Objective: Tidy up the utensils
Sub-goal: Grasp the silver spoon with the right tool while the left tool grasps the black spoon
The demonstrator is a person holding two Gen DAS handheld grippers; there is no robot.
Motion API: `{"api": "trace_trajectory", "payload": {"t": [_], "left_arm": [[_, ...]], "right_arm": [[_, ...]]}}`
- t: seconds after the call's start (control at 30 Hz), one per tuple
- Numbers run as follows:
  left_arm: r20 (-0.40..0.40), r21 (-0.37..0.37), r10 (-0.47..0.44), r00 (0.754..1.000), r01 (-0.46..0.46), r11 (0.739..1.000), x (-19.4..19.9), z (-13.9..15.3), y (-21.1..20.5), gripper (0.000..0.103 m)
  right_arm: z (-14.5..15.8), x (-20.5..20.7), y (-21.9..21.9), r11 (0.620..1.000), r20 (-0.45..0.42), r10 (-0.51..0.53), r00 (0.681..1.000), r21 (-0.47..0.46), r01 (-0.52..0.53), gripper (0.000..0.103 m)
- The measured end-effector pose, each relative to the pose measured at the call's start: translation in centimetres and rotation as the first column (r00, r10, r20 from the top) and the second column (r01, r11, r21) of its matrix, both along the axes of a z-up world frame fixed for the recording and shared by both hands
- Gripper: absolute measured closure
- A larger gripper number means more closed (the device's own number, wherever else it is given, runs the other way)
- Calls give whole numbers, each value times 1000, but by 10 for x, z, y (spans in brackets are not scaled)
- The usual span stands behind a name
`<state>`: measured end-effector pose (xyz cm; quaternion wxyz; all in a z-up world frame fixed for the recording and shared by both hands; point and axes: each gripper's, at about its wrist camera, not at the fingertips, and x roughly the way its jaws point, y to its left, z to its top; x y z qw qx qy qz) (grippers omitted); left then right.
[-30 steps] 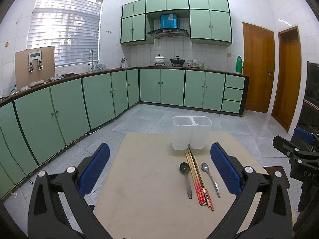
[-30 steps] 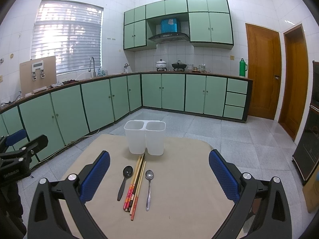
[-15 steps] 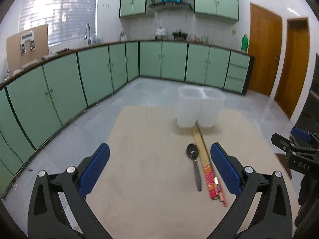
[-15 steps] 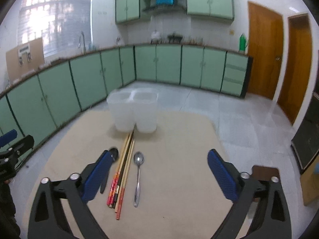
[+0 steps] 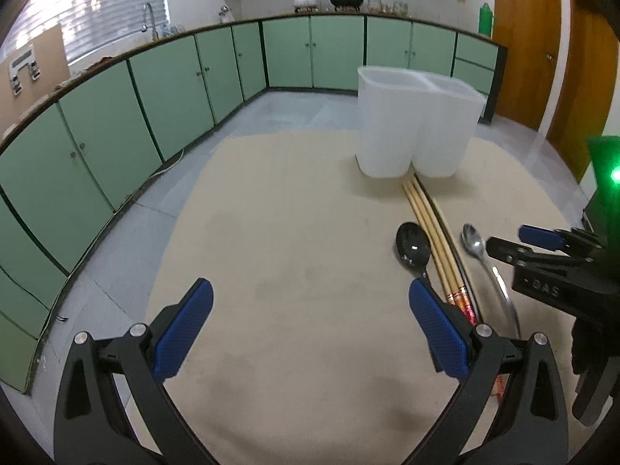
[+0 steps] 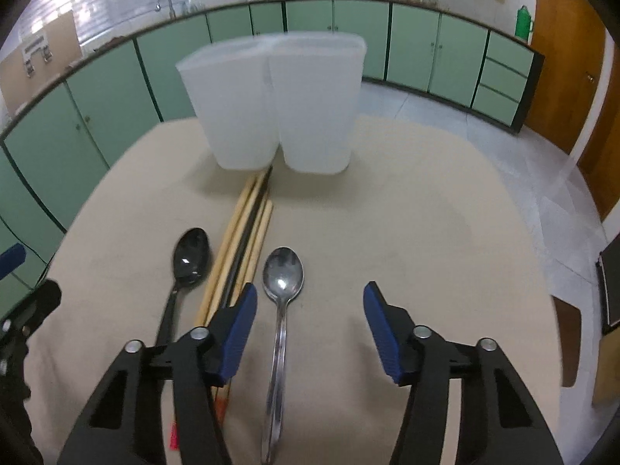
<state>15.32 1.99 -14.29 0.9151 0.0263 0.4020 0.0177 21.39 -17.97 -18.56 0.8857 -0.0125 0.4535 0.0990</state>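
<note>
On the beige table (image 6: 426, 232) stands a white two-compartment holder (image 6: 271, 104) (image 5: 414, 128). In front of it lie a black spoon (image 6: 192, 259) (image 5: 412, 248), a bundle of chopsticks (image 6: 244, 240) (image 5: 430, 224) and a silver spoon (image 6: 283, 271) (image 5: 474, 244). My right gripper (image 6: 310, 333) hovers low over the silver spoon. Its jaws are closing, with the spoon's handle between them, nearer the left finger and untouched by the pads. My left gripper (image 5: 310, 329) is wide open over bare table left of the black spoon, holding nothing. The right gripper (image 5: 507, 240) shows at that view's right edge.
Green cabinets (image 5: 174, 89) line the walls beyond the table, with wooden doors (image 5: 523, 38) at the right. Tiled floor surrounds the table. A brown seat (image 6: 565, 341) and a dark unit (image 6: 612, 283) stand off the table's right side.
Both grippers have dropped toward the table and tilted down, nearing the utensils. The right gripper's jaws have narrowed around the silver spoon's handle. The left jaws stay wide.
</note>
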Motion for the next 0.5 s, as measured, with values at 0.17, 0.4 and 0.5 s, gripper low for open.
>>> {"api": "trace_trajectory", "payload": {"t": [0.17,0.4,0.5], "left_arm": [[-26,-5,-1,1000,1,1000,9,-11,0,5],[-44,0,-9,999,9,1000,21,-20,-6,5],[-51,-5,-18,999,17,1000,27,-21,-10,5]], "right_arm": [[-7,7,2,1000,-27,14,1000,15,-13,53],[-10,13,5,1000,-18,18,1000,-2,-18,56],[-10,11,9,1000,-9,30,1000,-4,-30,66]]}}
